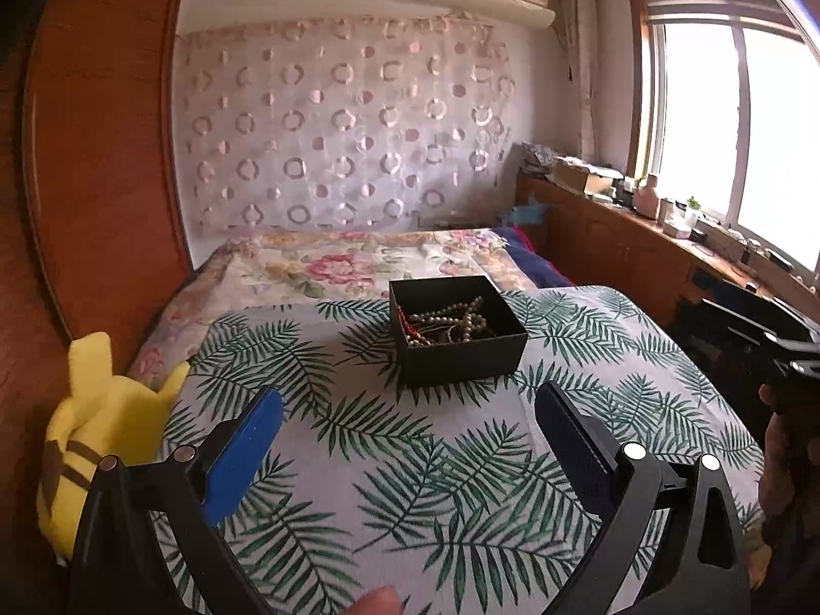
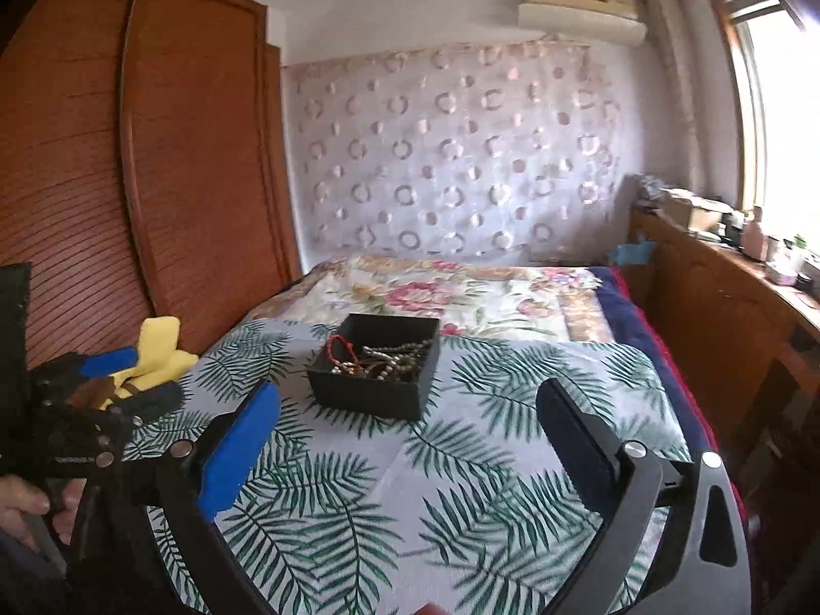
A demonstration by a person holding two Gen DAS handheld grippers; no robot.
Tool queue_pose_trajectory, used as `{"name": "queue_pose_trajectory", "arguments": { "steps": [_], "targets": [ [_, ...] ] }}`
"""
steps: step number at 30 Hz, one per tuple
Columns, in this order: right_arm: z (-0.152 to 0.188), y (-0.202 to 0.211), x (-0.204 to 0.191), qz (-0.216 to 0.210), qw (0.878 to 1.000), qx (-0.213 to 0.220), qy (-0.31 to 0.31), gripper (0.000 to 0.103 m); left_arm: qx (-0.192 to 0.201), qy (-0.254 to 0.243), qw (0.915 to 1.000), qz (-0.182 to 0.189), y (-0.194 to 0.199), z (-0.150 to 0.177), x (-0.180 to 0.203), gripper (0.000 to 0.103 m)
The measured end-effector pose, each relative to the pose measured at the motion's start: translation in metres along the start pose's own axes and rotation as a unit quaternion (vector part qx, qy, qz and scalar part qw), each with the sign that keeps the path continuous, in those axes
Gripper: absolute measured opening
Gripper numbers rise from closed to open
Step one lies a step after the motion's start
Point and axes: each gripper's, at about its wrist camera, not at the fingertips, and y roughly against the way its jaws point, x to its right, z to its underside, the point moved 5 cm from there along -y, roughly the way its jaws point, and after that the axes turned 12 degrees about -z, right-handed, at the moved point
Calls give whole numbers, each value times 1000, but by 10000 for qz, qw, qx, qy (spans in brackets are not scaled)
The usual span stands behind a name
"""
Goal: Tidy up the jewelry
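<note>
On the bed we see a leaf-print cloth (image 1: 410,487), and near its far edge sits a black box (image 1: 456,333) holding tangled jewelry (image 1: 451,325). Our left gripper (image 1: 410,400) and right gripper (image 2: 410,400) both hang short of it, jaws spread wide, nothing between them.

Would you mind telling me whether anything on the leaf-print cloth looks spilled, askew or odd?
Nothing looks spilled. The jewelry lies in a tangled heap inside the open black box, which sits upright on the leaf-print cloth; no pieces show outside it.
</note>
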Motion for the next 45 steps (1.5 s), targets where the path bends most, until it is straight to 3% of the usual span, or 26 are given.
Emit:
{"name": "queue_pose_trajectory", "arguments": {
  "steps": [9,45],
  "targets": [
    [20,14,-4,182,9998,64,-96,101,129,-28,9998,-139,22,6,0,95],
    [30,6,2,329,9993,63,-170,101,232,17,9996,-156,27,8,4,95]
  ]
}}
